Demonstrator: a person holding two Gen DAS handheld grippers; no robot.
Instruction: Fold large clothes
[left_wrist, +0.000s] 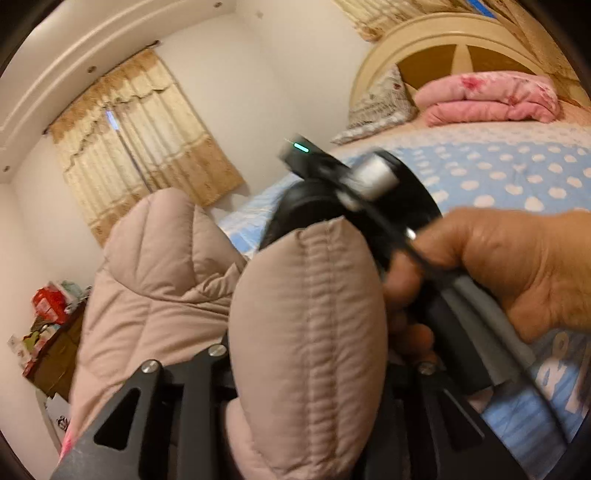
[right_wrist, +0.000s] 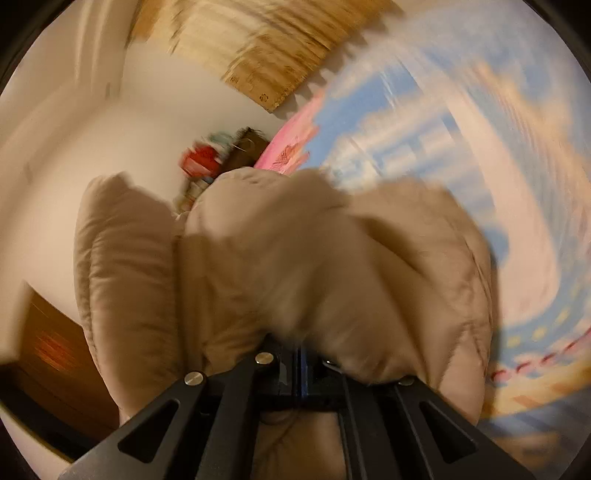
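A puffy beige quilted jacket (left_wrist: 306, 332) bulges up between the fingers of my left gripper (left_wrist: 303, 373), which is shut on it and holds it above the bed. In the left wrist view the other hand-held gripper (left_wrist: 354, 192) and the person's hand (left_wrist: 517, 266) are close ahead on the right. In the blurred right wrist view the same jacket (right_wrist: 295, 266) fills the middle and covers my right gripper (right_wrist: 299, 358), which is shut on its fabric. The fingertips of both grippers are hidden by the padding.
A bed with a blue dotted sheet (left_wrist: 509, 166) lies to the right, with a folded pink quilt (left_wrist: 487, 98), a pillow (left_wrist: 376, 107) and a cream headboard (left_wrist: 454, 40). A curtained window (left_wrist: 140, 136) is behind. A cluttered wooden cabinet (left_wrist: 55, 347) stands at the left.
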